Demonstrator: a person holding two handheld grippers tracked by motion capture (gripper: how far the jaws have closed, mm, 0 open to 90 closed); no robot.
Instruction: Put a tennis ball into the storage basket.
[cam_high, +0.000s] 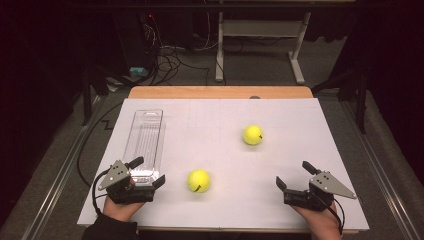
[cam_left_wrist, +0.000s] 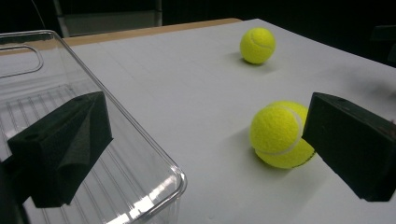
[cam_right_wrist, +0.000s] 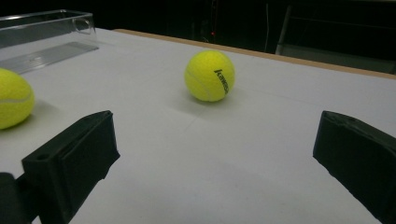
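- Dark room around us: cables trail over the grey floor beyond the far edge of the bench (cam_high: 280, 220), and a white-legged frame stands further back.
- White sheeting covers the bench top; a strip of wood shows along its far edge.
- We see a clear plastic tray (cam_high: 145, 137) lying lengthwise near the left edge, its near end reaching towards the near-left corner; it has a ribbed floor and a handle slot at the far end.
- Our left gripper (cam_high: 148, 172) sits at the near-left corner, right at the tray's near end. In the left gripper view one jaw hangs over the tray's inside and the other stands outside it, beside the near ball, so the tray's wall lies between them. The jaws stand wide apart and we see nothing pressed between them.
- We find the near tennis ball (cam_high: 198, 181) on the bench just to the right of the tray's near end, towards the near edge and left of the middle.
- We find the far tennis ball (cam_high: 253, 135) near the middle of the bench, well apart from the first, with dark lettering on it.
- Our right gripper (cam_high: 293, 175) rests at the near-right corner, jaws spread wide and empty, with bare bench between them; in the right gripper view the far ball lies ahead of them.
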